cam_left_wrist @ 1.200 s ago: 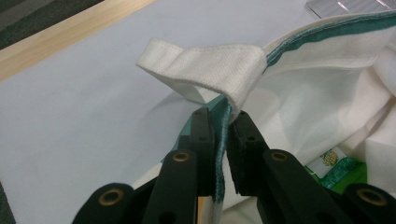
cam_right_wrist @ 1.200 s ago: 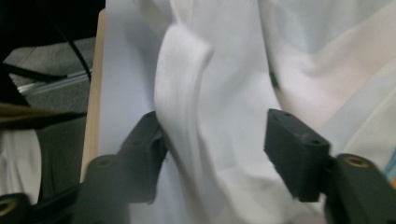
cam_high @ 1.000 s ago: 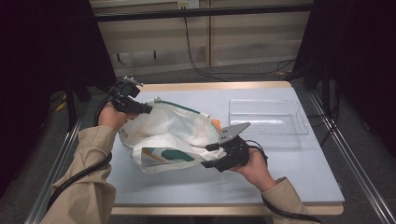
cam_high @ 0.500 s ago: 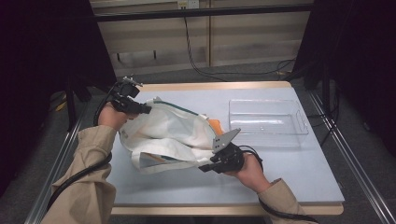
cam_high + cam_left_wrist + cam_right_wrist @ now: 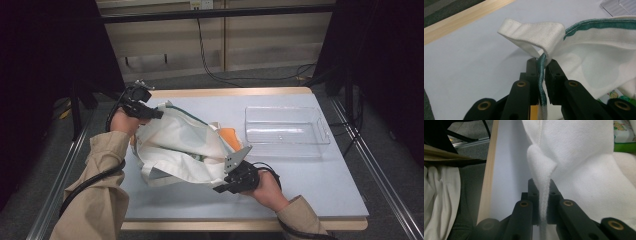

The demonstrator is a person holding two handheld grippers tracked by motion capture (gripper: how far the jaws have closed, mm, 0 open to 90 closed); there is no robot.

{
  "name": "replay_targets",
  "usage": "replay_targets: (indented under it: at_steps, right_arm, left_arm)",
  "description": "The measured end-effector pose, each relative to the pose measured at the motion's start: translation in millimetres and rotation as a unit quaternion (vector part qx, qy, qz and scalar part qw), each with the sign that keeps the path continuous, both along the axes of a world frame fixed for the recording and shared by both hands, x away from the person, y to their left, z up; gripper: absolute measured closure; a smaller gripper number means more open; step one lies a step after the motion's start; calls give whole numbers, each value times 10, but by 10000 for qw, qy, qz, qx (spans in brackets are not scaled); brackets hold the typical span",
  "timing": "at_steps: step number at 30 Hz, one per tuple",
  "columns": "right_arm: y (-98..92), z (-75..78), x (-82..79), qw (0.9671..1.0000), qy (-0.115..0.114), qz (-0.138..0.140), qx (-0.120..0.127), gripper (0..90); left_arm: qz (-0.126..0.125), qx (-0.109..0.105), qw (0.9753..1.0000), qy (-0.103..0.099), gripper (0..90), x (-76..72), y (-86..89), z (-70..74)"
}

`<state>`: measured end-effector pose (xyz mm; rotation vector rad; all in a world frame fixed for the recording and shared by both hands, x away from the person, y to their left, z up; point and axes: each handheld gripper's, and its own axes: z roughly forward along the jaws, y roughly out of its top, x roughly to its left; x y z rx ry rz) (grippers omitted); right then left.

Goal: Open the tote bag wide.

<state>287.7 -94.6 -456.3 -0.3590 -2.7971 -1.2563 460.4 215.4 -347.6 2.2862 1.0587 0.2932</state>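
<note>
A white cloth bag (image 5: 175, 145) with a green-trimmed rim lies bunched on the pale blue table (image 5: 300, 180). My left gripper (image 5: 152, 113) holds it up at the far left, shut on the green rim (image 5: 541, 75) beside a white handle loop (image 5: 534, 32). At the near middle my right gripper (image 5: 220, 186) is shut on a fold of the bag's white cloth (image 5: 544, 195). Something orange (image 5: 231, 137) pokes out of the bag's right side, and green packaging (image 5: 624, 135) shows inside.
A clear plastic tray (image 5: 285, 131) stands at the back right of the table. The table has a wooden edge (image 5: 230, 92) at the back and metal rails (image 5: 395, 210) along its sides. Cables trail from both grippers.
My right gripper has slid left and toward the near edge, pulling the bag's lower cloth with it. The left gripper has held still at the far left.
</note>
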Motion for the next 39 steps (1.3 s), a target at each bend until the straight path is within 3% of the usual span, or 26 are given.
replay_targets:
  at_steps: [16, 21, 25, 29, 30, 33, 36, 39]
  right_arm:
    - [3, -46, -7, 9999, 98, 11, -59, 859]
    - [4, -46, -7, 9999, 117, 5, -66, 858]
    - [12, -49, -7, 9998, 149, 52, -102, 859]
    - [10, -61, -6, 9997, 153, 73, -149, 862]
    - [10, -61, -6, 9997, 153, 73, -149, 862]
    - [15, -83, -14, 9996, 156, 160, -200, 865]
    - [18, -86, -17, 9995, 198, 165, -199, 865]
    - [6, -85, -8, 9996, 225, 138, -140, 862]
  left_arm:
    - [198, 66, 9997, 147, 819, 157, 14, -282]
    - [305, -10, 9995, 97, 819, 161, 5, -324]
    - [276, 103, 9995, 87, 821, 174, 8, -334]
    - [392, 58, 9992, -42, 822, 183, -13, -353]
    - [335, 134, 9993, -73, 822, 191, -3, -344]
    - [471, 9, 9988, -164, 823, 199, -25, -348]
    - [387, 95, 9991, -151, 823, 212, -23, -354]
    - [444, -32, 9990, -29, 822, 216, -12, -407]
